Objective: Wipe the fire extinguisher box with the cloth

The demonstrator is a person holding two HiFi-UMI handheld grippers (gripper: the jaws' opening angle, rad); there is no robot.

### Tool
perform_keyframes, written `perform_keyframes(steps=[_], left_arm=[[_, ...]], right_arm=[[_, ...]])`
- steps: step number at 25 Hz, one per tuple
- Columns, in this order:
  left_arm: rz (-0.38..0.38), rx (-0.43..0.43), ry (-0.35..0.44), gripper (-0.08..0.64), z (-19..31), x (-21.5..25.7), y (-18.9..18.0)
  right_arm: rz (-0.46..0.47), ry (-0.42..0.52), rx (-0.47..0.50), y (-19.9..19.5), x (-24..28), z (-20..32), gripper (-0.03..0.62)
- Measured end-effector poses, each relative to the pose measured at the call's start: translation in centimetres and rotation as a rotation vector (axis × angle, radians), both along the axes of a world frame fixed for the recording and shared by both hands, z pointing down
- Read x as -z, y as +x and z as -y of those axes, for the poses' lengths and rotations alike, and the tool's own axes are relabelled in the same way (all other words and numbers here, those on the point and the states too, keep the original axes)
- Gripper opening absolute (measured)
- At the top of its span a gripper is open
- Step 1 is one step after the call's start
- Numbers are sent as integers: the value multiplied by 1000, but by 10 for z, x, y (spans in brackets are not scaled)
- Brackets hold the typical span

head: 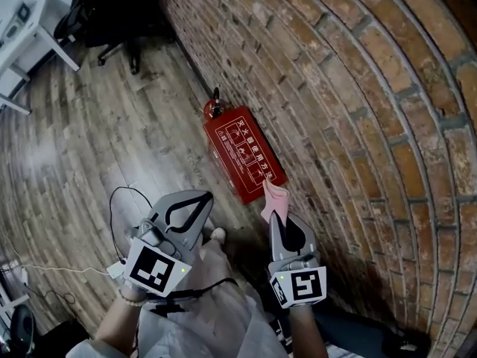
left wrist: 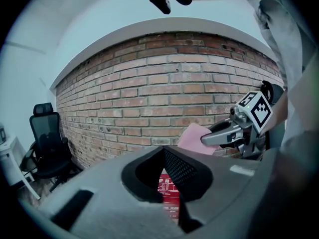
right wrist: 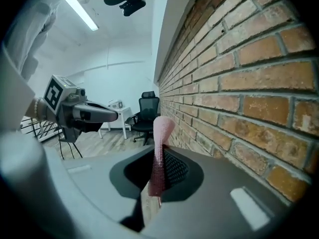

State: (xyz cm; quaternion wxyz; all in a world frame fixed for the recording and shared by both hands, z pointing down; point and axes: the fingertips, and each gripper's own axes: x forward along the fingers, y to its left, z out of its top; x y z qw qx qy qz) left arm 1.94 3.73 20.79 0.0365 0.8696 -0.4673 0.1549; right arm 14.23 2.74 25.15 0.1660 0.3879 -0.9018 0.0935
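Note:
A red fire extinguisher box (head: 244, 154) lies on the wooden floor against the brick wall, and an extinguisher top (head: 215, 107) shows at its far end. My right gripper (head: 279, 219) is shut on a pink cloth (head: 273, 200), which hangs just over the box's near corner. In the right gripper view the cloth (right wrist: 160, 133) stands up from between the jaws of that gripper (right wrist: 160, 157). My left gripper (head: 204, 198) is shut on nothing, left of the box and above the floor. Under its jaws (left wrist: 165, 152) a patch of the red box (left wrist: 168, 189) shows.
The brick wall (head: 358, 110) runs along the right side. A black office chair (head: 112, 13) and a white desk (head: 37, 32) stand at the far end of the wooden floor (head: 89, 148). A thin cable (head: 113, 207) loops on the floor near my left gripper.

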Motion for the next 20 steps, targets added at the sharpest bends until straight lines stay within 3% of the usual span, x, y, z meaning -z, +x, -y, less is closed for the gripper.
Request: perform_keyframes(steps=[20], left_arm=[[20,53,-77,-2,68,-110,-66]], right_arm=[[-221,-17,76,-58,-145,135,26]])
